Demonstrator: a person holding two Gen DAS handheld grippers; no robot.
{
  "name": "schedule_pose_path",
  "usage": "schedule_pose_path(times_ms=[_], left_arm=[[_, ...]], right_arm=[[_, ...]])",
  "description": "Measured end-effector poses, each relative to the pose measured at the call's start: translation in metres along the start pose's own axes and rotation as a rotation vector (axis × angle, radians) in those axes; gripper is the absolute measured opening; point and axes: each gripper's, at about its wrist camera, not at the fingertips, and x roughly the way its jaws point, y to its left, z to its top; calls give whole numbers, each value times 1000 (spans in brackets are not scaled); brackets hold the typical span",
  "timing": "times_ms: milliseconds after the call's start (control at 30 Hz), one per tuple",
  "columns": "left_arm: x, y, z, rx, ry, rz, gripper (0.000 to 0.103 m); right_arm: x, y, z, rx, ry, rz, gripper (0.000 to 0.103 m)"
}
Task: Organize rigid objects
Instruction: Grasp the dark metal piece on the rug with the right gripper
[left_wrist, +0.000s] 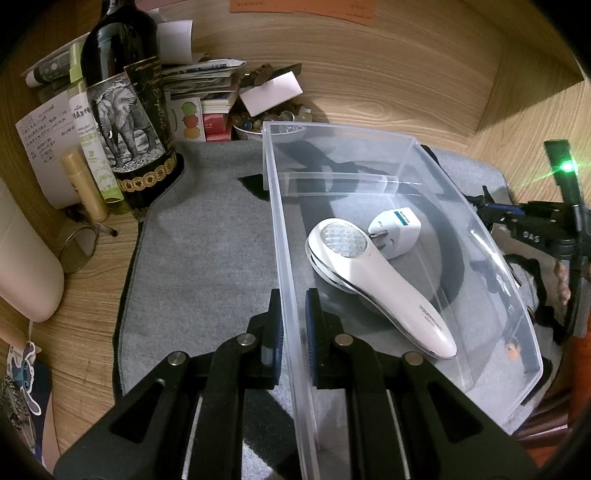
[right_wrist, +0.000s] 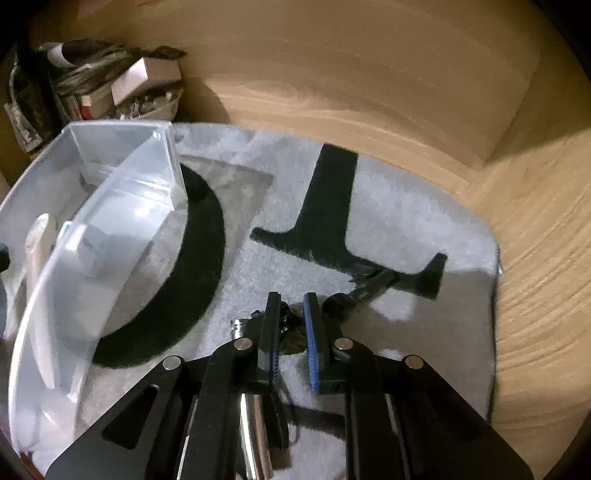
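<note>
A clear plastic bin (left_wrist: 491, 266) stands on a grey mat (left_wrist: 207, 258). In it lie a white handheld device (left_wrist: 384, 284) and a white plug adapter (left_wrist: 397, 230). My left gripper (left_wrist: 294, 332) is shut on the bin's left wall, one finger on each side. My right gripper (right_wrist: 291, 332) shows at the right edge of the left wrist view (left_wrist: 546, 236). It is shut on a small dark metal tool (right_wrist: 369, 288) low over the mat (right_wrist: 406, 332), right of the bin (right_wrist: 110, 229).
A dark bottle with an elephant label (left_wrist: 127, 107), tubes (left_wrist: 85, 188), papers and small boxes (left_wrist: 207, 96) crowd the back left. A bowl of small items (left_wrist: 258, 122) stands behind the bin. A round mirror (left_wrist: 77, 251) lies left of the mat. Wooden walls close the back.
</note>
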Motion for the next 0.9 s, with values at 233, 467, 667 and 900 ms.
schedule_pose_path(times_ms=[233, 467, 667, 900], left_arm=[[0, -2, 0, 2, 1, 1, 11], [-1, -2, -1, 0, 1, 1, 11], [1, -5, 2, 4, 4, 3, 11], [3, -9, 5, 2, 2, 6, 11]], right_arm=[[-24, -10, -11, 58, -15, 13, 11], [-2, -24, -20, 159, 62, 51, 45], [27, -25, -14, 227, 115, 88, 44], [35, -17, -3, 201, 89, 66, 37]])
